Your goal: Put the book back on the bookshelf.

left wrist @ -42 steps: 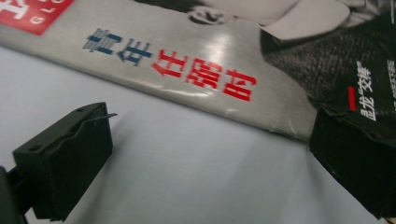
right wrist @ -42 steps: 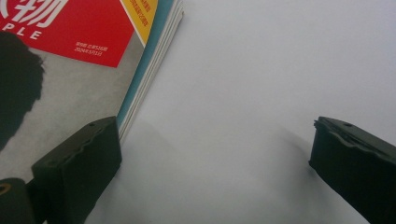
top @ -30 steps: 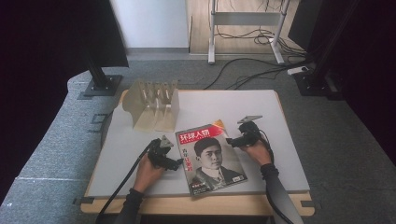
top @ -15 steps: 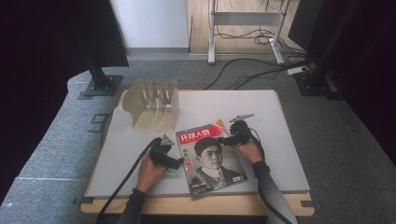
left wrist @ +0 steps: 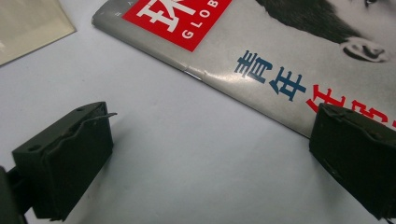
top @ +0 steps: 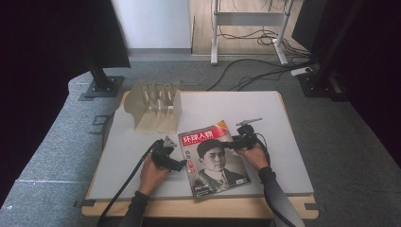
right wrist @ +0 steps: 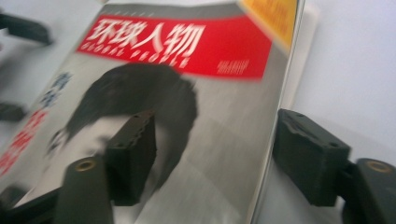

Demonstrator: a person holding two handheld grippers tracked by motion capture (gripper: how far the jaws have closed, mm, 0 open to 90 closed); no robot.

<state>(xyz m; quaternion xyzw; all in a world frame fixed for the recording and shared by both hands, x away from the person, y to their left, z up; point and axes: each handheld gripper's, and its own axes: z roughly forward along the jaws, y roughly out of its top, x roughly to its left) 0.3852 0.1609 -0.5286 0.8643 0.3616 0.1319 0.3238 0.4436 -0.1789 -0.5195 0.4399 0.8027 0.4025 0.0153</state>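
Note:
A magazine [top: 215, 158] with a red title band and a portrait on its cover lies flat near the table's front edge. My left gripper [top: 182, 163] stands open at the magazine's left spine edge [left wrist: 243, 88]; one jaw is over the bare table, the other over the cover's margin. My right gripper [top: 232, 144] is open too, straddling the magazine's right edge [right wrist: 275, 116], one jaw above the cover and one above the table beside it. Nothing is held in either gripper.
A pale wooden slotted rack [top: 153, 104] stands at the back left of the white table [top: 246, 106], its corner also showing in the left gripper view [left wrist: 28, 28]. Cables trail off the front edge. Stands and cords crowd the floor beyond.
My right gripper has moved leftward onto the magazine's right edge. The left gripper and magazine have stayed put.

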